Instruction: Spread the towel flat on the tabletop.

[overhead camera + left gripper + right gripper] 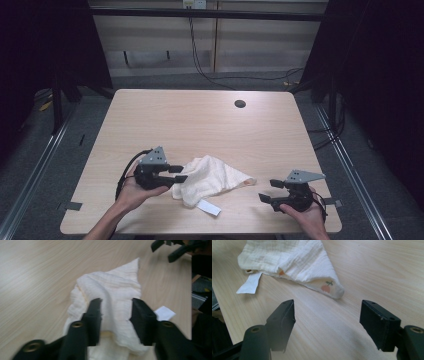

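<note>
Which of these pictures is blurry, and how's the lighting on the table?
Left gripper view: soft, its black jaws smeared at the edges over the cloth. Right gripper view: sharper, the cloth's weave and orange print readable. High view: the table is evenly lit with a brighter far edge, and the surroundings are dark.

Pale wood-grain worktop (200, 125), rounded corners. Round dark cable hole (240, 104) near the far edge, right of centre. Grey carpeted floor (45, 150) around it, with metal rails (37, 165) along both sides. Black cables (200, 65) run down the far panelled wall (260, 45). Dark curtains (390, 75) hang at left and right.
</note>
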`<state>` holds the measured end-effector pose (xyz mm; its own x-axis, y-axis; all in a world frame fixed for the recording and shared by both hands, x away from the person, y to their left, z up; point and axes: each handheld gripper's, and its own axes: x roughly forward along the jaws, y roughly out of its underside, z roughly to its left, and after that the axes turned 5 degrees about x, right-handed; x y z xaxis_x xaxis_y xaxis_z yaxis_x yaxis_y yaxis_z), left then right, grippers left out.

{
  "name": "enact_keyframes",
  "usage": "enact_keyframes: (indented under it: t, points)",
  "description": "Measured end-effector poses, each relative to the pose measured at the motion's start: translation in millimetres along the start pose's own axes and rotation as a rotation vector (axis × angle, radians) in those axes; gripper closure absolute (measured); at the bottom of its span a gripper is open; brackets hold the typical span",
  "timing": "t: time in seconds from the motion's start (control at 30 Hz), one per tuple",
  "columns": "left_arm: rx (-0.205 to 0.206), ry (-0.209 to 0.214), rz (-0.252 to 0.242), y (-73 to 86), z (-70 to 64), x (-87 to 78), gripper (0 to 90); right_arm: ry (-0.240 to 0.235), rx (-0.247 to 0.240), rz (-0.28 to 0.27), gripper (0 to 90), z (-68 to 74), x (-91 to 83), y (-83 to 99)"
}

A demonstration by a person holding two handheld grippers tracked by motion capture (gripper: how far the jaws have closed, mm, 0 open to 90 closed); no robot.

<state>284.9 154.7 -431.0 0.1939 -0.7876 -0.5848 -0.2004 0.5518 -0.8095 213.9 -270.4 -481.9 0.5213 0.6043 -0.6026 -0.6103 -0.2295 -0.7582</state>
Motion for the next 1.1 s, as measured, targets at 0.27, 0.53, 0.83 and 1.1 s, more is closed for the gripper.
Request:
enact_keyframes:
  t: [0.27,0.53,0.83,1.1]
  points:
    - [0.064,0.116,0.134,16.5,-18.7,27.8,74.2,-0.007,-0.007,0.014,28.2,6.3,2.8,-1.3]
    - [0.090,0.135,0.213,26.0,-27.8,47.5,73.6,-0.010,0.001,0.012,27.9,3.0,2.3,-0.5]
    - [0.107,0.089,0.252,31.9,-24.5,52.5,60.6,-0.009,-0.001,0.014,27.9,3.3,2.0,-0.3]
    - [0.060,0.098,0.216,34.2,-17.6,51.6,83.6,-0.010,-0.009,0.018,27.9,3.9,2.8,-0.5]
